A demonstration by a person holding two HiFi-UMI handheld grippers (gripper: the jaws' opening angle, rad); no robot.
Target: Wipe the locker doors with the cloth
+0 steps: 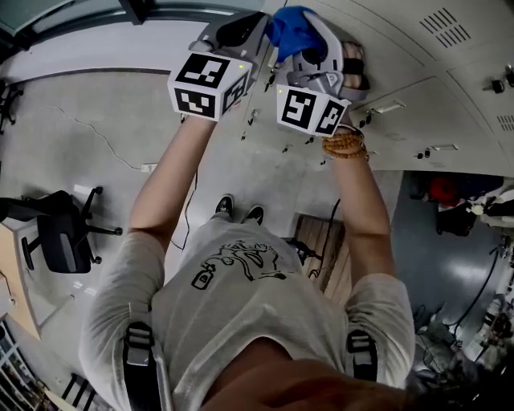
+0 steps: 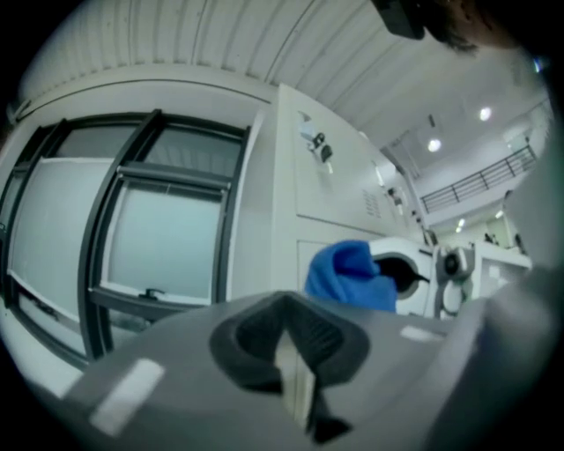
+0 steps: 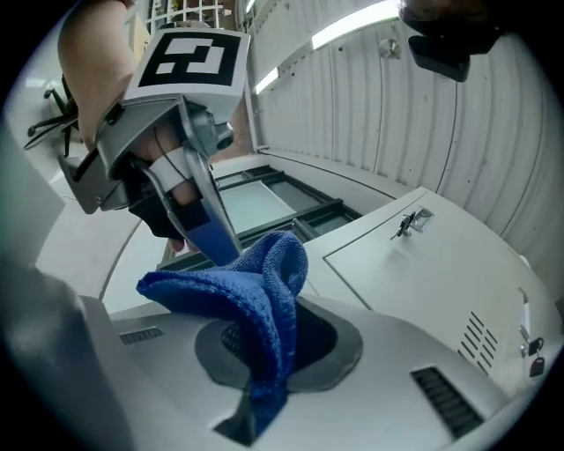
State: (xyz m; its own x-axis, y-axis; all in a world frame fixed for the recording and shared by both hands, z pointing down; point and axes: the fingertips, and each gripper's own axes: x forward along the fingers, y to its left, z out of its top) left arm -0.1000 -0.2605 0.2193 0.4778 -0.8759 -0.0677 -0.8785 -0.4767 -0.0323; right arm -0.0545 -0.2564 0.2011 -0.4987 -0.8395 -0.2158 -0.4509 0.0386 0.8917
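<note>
Right gripper (image 3: 264,352) clamps the blue cloth (image 3: 251,295) between its jaws; the cloth bunches up out of them in a thick fold. Left gripper (image 2: 295,357) has its jaws pressed together with nothing between them, and it is raised just beside the right one, its marker cube (image 3: 189,57) close above the cloth in the right gripper view. Both are held up in front of a bank of pale locker doors (image 1: 418,88). Whether the cloth touches a door I cannot tell.

Every locker door in sight is shut, so what the lockers hold is hidden. The doors carry vent slots (image 1: 446,28) and small handles (image 1: 385,107), and one lock has a key (image 3: 410,222) in it. Beside the lockers stands a window with a dark frame (image 2: 132,229). Overhead runs a ribbed panel ceiling (image 3: 397,106) with a strip light (image 3: 352,26).

Below, the floor (image 1: 80,144) is grey concrete. A black office chair (image 1: 60,233) stands off to the person's left, well apart from the lockers. The person wears a bead bracelet (image 1: 345,144) on the right wrist.
</note>
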